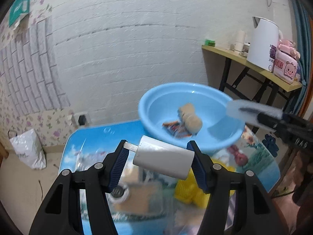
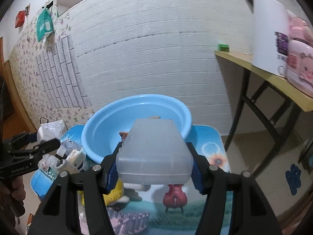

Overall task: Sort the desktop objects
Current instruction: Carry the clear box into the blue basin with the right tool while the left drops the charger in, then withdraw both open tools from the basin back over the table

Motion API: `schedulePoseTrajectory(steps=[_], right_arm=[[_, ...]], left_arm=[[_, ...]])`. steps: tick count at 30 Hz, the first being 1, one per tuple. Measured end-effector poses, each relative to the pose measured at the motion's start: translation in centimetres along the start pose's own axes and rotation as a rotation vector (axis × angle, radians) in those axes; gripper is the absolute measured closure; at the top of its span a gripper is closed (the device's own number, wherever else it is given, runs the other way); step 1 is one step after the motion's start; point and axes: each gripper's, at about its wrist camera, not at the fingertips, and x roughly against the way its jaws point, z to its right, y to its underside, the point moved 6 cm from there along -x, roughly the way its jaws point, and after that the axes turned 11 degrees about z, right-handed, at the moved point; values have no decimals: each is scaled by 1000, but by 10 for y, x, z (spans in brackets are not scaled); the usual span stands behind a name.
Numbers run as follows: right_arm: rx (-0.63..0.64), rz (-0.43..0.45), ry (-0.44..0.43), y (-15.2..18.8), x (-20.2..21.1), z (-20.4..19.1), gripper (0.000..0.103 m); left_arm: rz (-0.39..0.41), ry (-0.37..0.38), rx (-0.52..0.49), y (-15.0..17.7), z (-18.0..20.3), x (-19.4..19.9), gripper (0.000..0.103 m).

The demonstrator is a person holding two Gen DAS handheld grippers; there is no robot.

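Observation:
My left gripper (image 1: 159,153) is shut on a white cylinder with a thin metal end (image 1: 163,159), held above the low picture-topped table (image 1: 88,137), just in front of the blue basin (image 1: 215,96). The basin holds a tan sponge-like piece (image 1: 190,120) and a small orange-blue packet (image 1: 176,128). My right gripper (image 2: 154,156) is shut on a translucent white plastic box (image 2: 154,150), held in front of the basin's (image 2: 109,113) near rim. That box also shows in the left wrist view (image 1: 252,109), at the basin's right rim.
A yellow item (image 1: 187,192) and a small round-topped jar (image 1: 119,192) lie on the table below my left gripper. Loose packets (image 2: 74,156) sit left of the basin. A side desk (image 1: 254,62) with a white kettle (image 1: 262,45) stands right.

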Motion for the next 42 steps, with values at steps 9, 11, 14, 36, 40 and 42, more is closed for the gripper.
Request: schedulePoseTrajectory(steps=[9,11,14,36,40,42], right_arm=[[4,-32,-33,-3,-34,4,43],[9,-41,-36,-3,-41,6,43],[10,-55,-44,-2,-51,6,43],[53,-77,-67,9,-70,-34,38],[73,-63,-54,5,-60,-40,27],[57,-65,-48,4,-55,-40,27]], left_arm=[[-8,59,-52,-22,33,-45,42],[-17,70,-57,-23,39,-57,42],[-38,86,-68,-23,46,-73,42],[-47,-20,11,-9,-15,-45,21],[-36,-66,32,-5,-34,-28,10],[-33,-89,45,-2,-42,-21,8]])
